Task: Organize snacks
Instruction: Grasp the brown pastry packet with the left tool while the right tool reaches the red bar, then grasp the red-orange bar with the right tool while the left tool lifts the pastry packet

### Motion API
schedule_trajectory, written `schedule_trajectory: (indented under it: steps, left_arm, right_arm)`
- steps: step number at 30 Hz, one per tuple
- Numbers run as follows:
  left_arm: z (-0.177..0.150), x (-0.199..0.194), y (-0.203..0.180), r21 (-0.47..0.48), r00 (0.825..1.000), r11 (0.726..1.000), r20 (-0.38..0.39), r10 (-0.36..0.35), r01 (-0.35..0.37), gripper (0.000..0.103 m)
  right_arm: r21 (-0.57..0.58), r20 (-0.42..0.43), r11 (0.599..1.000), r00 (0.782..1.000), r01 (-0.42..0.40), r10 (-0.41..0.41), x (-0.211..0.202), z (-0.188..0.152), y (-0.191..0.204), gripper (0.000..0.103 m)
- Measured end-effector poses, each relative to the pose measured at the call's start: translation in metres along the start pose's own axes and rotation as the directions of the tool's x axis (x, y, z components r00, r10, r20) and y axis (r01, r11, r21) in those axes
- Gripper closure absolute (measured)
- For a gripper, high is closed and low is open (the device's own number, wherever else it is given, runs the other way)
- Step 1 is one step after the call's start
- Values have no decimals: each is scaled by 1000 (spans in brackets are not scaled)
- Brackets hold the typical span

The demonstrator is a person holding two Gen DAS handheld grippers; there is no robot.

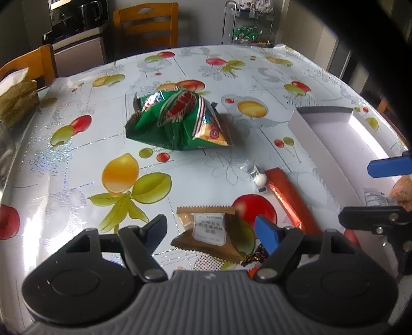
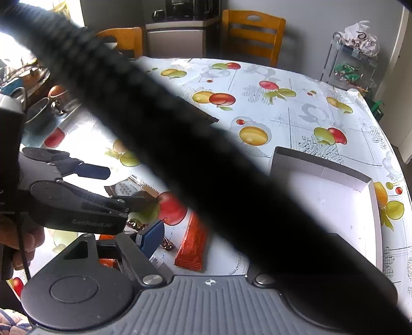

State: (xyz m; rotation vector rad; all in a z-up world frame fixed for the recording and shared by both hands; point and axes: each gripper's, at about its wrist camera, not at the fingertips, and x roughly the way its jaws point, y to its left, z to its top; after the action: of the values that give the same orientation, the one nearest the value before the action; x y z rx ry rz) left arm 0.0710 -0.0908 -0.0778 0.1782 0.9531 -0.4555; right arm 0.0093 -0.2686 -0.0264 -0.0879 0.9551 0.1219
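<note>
Brown packet (image 1: 206,232) btwn released left claw (image 1: 213,226) tips, right claw (image 1: 386,190) open over white box (image 1: 322,144) edge

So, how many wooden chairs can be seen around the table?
2. One chair stands at the far edge of the table; another chair at the far left corner. More may be hidden.
</note>
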Motion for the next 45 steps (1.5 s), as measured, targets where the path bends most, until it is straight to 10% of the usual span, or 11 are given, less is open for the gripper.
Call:
schedule_trajectory:
  steps: [45]
  left_arm:
    - [-17,18,15,18,1000,1000,-12,-2,3,51]
  right_arm:
    - [26,-134,999,991,19,-16,82,1,9,51]
